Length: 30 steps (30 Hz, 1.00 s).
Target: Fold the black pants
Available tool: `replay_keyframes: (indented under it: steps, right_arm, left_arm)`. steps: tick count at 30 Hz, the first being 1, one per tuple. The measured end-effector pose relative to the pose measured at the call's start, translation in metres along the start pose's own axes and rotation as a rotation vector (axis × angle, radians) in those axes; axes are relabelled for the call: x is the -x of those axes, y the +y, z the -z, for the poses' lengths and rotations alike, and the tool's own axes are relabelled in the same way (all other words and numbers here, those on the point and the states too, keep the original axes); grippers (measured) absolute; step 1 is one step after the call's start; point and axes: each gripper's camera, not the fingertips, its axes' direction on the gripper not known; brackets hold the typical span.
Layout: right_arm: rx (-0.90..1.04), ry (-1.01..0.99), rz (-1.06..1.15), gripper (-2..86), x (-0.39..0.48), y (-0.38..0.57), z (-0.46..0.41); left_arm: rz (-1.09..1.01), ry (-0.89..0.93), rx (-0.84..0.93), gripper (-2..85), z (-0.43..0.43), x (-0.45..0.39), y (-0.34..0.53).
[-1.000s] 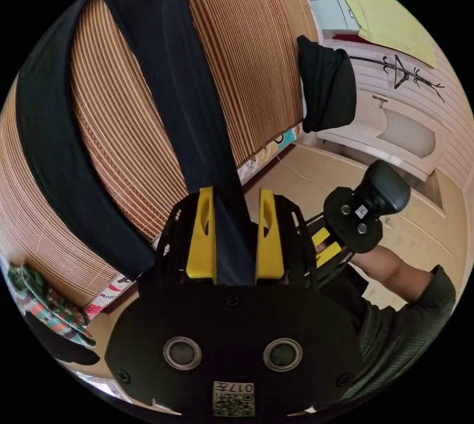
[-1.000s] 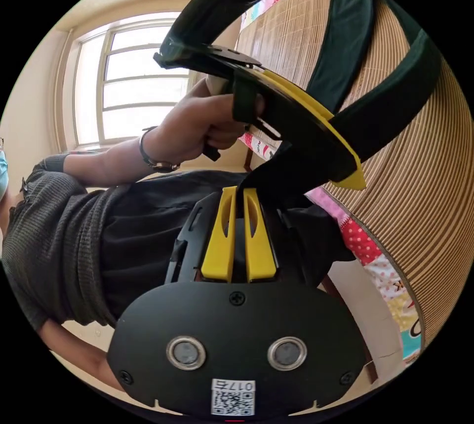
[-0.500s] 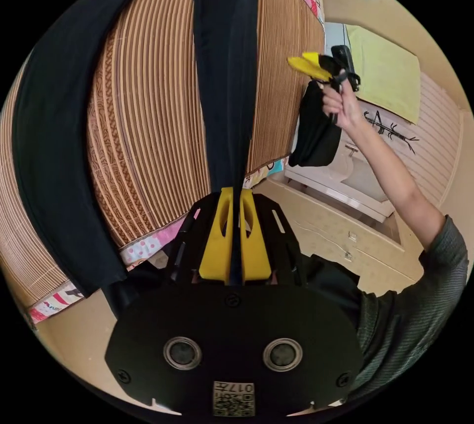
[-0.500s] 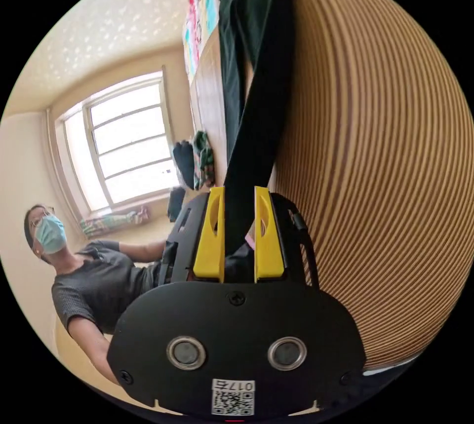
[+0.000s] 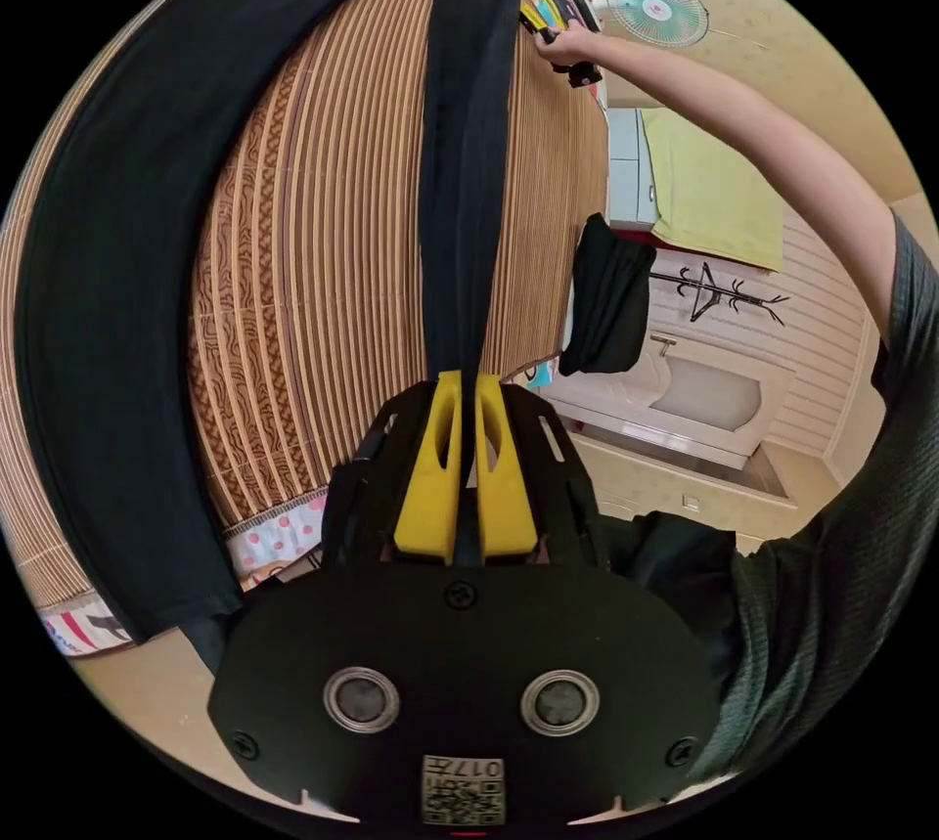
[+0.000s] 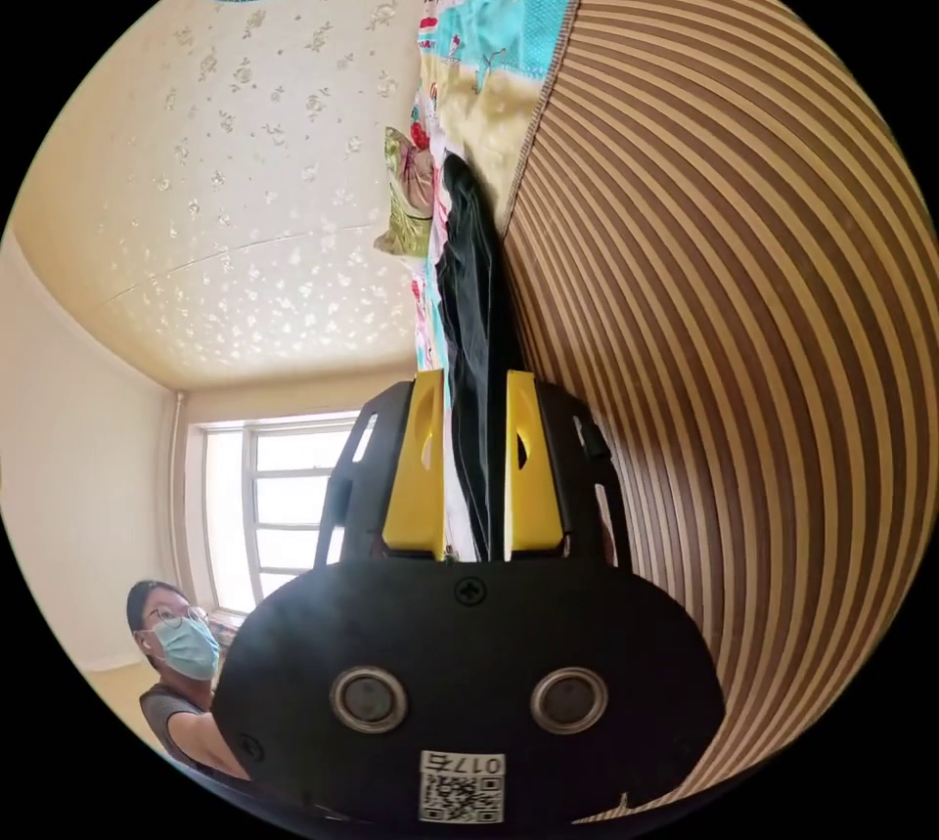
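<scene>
On the striped mat (image 5: 323, 224), my left gripper (image 5: 466, 390) stays clamped on one leg of the pants (image 5: 465, 175); my right gripper (image 6: 469, 395), jaws apart around cloth, has travelled to the far end, stretching it flat.

Matt cloth pants (image 5: 469, 146), ribbed mat (image 5: 323, 243)

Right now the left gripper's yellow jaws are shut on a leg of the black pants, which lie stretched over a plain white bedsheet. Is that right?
Not quite. The left gripper is shut on the black pants, but they lie on a brown striped bamboo mat, not a white sheet, as the left gripper view shows.
</scene>
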Motion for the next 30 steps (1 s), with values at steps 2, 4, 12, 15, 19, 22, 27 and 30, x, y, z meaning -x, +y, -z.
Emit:
replay_keyframes:
  steps: [2,4,12,15,19,22,27,30]
  right_arm:
    - [-0.014,0.067,-0.015,6.8,0.005,-0.013,-0.005]
    - [-0.019,0.124,-0.018,4.6,0.010,-0.022,-0.008]
    - [0.090,-0.270,0.183,1.6,0.044,-0.014,-0.067]
    - [0.212,-0.290,0.232,1.7,0.069,-0.013,-0.122]
    - [0.294,-0.201,0.243,2.7,0.083,-0.005,-0.185]
    - [0.304,-0.131,0.127,4.6,0.061,0.003,-0.213]
    - [0.329,-0.335,-0.024,6.0,-0.008,0.050,-0.201]
    - [0.499,-0.276,0.039,5.3,-0.028,0.101,-0.175]
  left_arm:
    - [0.015,0.035,-0.009,-0.9,0.000,0.005,0.002]
    - [0.016,0.046,-0.049,-0.9,0.004,0.009,0.008]
    - [0.029,0.241,-0.128,-0.9,0.043,0.031,0.032]
    - [0.042,0.220,-0.171,-0.9,0.079,0.036,0.044]
    - [0.129,0.066,-0.231,-0.8,0.125,0.055,0.059]
    - [0.223,-0.063,-0.219,-0.7,0.148,0.074,0.063]
    - [0.325,-0.136,-0.172,0.5,0.162,0.090,0.068]
    - [0.320,-0.219,-0.100,1.9,0.166,0.086,0.064]
